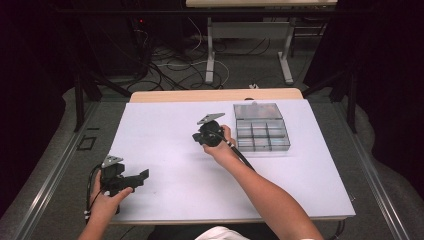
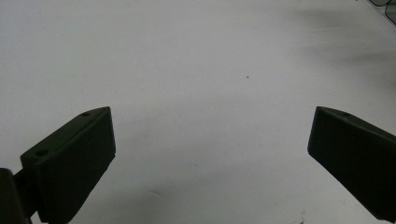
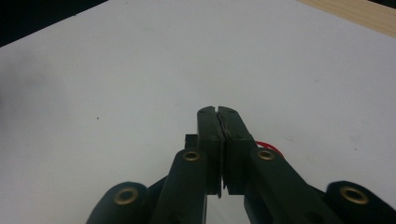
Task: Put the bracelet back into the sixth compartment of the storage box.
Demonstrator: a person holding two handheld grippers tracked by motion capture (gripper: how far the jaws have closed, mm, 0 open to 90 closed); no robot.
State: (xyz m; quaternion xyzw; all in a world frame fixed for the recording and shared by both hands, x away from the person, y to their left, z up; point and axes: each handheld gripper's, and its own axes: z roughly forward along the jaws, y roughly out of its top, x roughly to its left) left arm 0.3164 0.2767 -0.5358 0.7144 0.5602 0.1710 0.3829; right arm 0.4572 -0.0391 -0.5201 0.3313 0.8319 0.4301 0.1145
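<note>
fingers (image 3: 208, 140) of the right gripper (image 1: 196, 138) are pressed flat together with nothing visibly between them; a thin red loop (image 3: 268, 145) peeks out just beside one pad in the right gripper view, but what it is cannot be told. that gripper hangs over the white table (image 1: 165, 150), just beside the clear plastic box (image 1: 260, 127), apart from it.

the left gripper (image 2: 210, 154) has its fingers spread wide over bare table near the front left corner, holding and touching nothing.

the box sits toward the far right of the table, near the back edge, lid seemingly shut, split into small compartments; what is inside them is too small to make out. it looks like thin, hard, see-through plastic, so likely light, stiff and a bit slippery, apt to skate on the smooth tabletop if pushed from one side. the walls probably flex and could crack under a hard squeeze. a sensible hold would be across a short side wall or at the front lip by the latch, with the other gripper steadying the far side.
</note>
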